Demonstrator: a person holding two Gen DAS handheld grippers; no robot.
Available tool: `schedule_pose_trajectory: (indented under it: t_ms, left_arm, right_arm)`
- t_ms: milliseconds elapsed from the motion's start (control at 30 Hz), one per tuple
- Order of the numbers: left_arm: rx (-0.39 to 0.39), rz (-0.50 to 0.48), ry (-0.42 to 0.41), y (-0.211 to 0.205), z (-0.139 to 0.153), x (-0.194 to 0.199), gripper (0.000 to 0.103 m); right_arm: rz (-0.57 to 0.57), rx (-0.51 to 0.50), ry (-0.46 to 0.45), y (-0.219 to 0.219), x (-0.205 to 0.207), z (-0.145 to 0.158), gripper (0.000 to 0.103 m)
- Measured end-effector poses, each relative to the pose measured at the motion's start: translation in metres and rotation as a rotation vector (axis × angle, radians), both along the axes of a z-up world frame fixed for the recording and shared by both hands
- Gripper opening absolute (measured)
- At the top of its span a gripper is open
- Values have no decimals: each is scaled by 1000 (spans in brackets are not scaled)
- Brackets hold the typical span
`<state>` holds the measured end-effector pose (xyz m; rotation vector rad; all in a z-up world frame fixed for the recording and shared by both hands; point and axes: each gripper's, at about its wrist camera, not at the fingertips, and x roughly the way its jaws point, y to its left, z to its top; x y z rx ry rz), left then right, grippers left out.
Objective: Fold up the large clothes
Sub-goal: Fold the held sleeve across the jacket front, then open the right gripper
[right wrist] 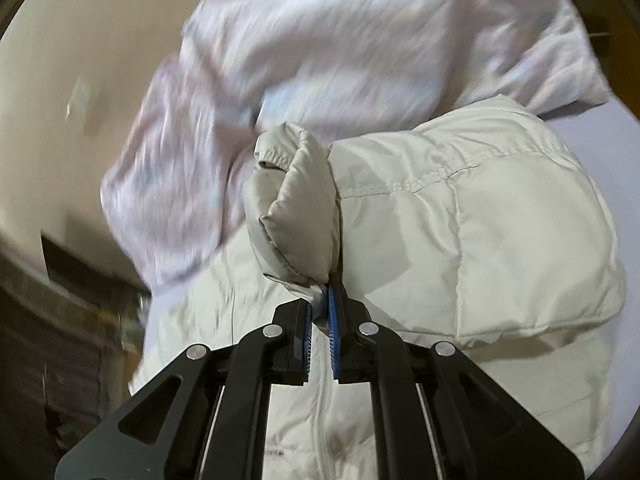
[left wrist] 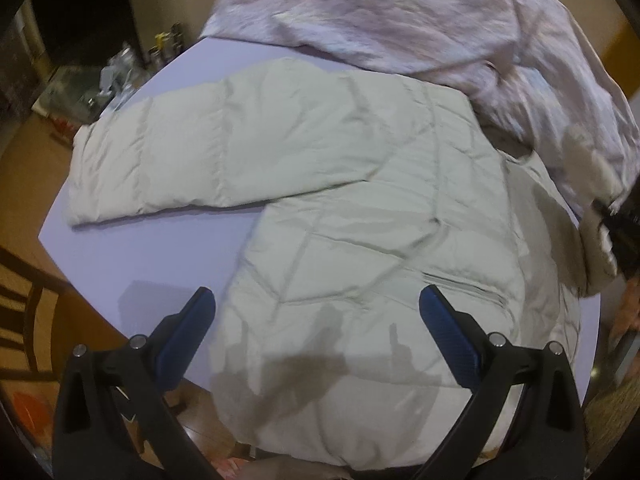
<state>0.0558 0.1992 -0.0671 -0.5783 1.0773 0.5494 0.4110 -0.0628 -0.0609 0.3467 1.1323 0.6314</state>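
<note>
Pinching a sleeve cuff (right wrist: 294,200) of the jacket (left wrist: 360,200) between clenched pads, right gripper (right wrist: 320,312) lifted off the table (left wrist: 160,280), cuff bunched and standing up from the jaws toward 12 o'clock; probably held this way so the sleeve can be carried across the body for a fold, though that is only a judgement

Hovering with jaws spread wide and nothing between them, left gripper (left wrist: 316,300) over the lower body of the jacket, fingers (left wrist: 192,320) pointing toward 12 o'clock; likely waiting to pin or smooth the hem while the other side moves

Lying flat across the lavender table, jacket pale grey-white, puffy, quilted in stitched panels, slightly shiny; in the left view one sleeve (left wrist: 180,152) stretched out toward 9 o'clock, reaching the table edge, a zipped pocket (left wrist: 464,286) low at 4 o'clock from the middle; hem hanging over the near edge at 6 o'clock

Heaped beyond it at 12 to 2 o'clock, a pinkish cloth (left wrist: 400,12), crumpled, touching the jacket's far shoulder; blurred in the right view, so no pattern to tell

Judging by the spread sleeve, folding barely begun
</note>
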Motion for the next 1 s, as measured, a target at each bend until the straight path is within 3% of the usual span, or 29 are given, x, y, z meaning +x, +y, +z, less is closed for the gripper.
schedule_pose_trajectory:
  t_ms: [200,333,467,533,567,600,633,700,767,867,1000]
  left_arm:
    - [-14,80,10,26,-9,-8,101]
    - [-15,107,15,38,-15,-10,101]
    - [-37,137,21,53,-24,-11,101]
    - [-52,152,15,59,-27,-13,101]
    - [-64,162,9,64,-29,-14,101]
    - [-70,169,6,67,-30,-16,101]
    - [-78,177,2,70,-31,-16,101]
    - [-91,196,-10,77,-33,-18,101]
    - [-102,219,-19,83,-36,-19,101]
    - [-130,253,-37,93,-40,-23,101]
    - [-170,304,-52,105,-47,-29,101]
  right_arm:
    - [137,-123,25,63,-30,-34,8]
    - [215,-292,23,85,-43,-58,11]
    - [289,-372,11,92,-53,-64,20]
    - [322,-331,27,91,-54,-59,45]
    - [328,-303,40,91,-54,-55,67]
    - [320,-266,35,88,-54,-48,71]
    - [314,-230,12,86,-55,-41,70]
    - [287,-168,-49,80,-55,-25,55]
    - [228,-154,-76,74,-48,-21,48]
    - [165,-178,-15,75,-31,-35,40]
    - [179,-223,24,88,-25,-51,40]
